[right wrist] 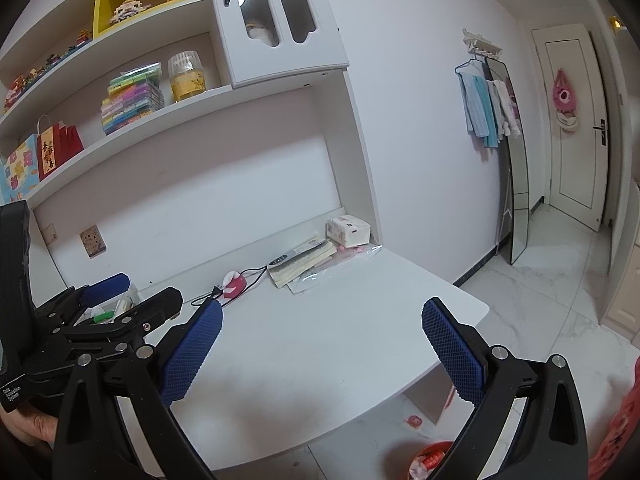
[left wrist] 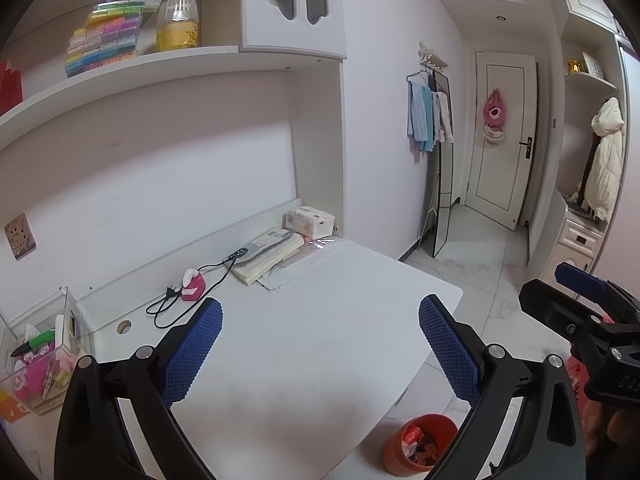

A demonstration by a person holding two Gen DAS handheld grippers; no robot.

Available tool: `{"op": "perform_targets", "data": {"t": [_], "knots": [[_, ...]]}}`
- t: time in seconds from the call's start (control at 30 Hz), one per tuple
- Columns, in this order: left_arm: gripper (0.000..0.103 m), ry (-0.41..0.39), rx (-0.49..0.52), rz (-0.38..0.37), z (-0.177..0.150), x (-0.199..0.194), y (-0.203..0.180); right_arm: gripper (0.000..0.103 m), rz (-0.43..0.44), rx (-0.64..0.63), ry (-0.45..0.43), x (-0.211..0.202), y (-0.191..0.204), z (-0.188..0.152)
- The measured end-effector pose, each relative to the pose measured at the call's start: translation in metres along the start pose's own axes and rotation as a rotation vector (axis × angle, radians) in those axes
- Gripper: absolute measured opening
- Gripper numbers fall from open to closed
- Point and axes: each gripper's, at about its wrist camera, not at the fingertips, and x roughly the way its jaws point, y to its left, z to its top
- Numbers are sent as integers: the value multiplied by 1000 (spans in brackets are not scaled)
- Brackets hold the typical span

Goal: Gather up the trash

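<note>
The white desk fills the middle, nothing loose on its near half. At five o'clock, on the floor below its edge, the orange bin holds wrappers, likely light and crumpling; its rim offers the firmest hold. The left gripper and right gripper gape, empty. A small red scrap lies on the floor, indistinct.

1. The round orange plastic waste bin stands upright on the pale marble floor, just beside the front right corner of the white desk and lower than its top.
2. Its mouth is open, and red, white and dark scraps of trash lie inside, filling the bottom.
3. In the right wrist view only its rim shows, below the desk's front edge.
4. A small pink scrap lies flat on the floor under the desk's right end, near the bin.
</note>
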Motion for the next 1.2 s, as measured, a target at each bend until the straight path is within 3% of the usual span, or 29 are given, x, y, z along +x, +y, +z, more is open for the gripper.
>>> {"op": "perform_targets", "data": {"t": [1.2], "knots": [[97,26,11,3,2,9,-5,98,-4,24,21,10,-9,-2]]}}
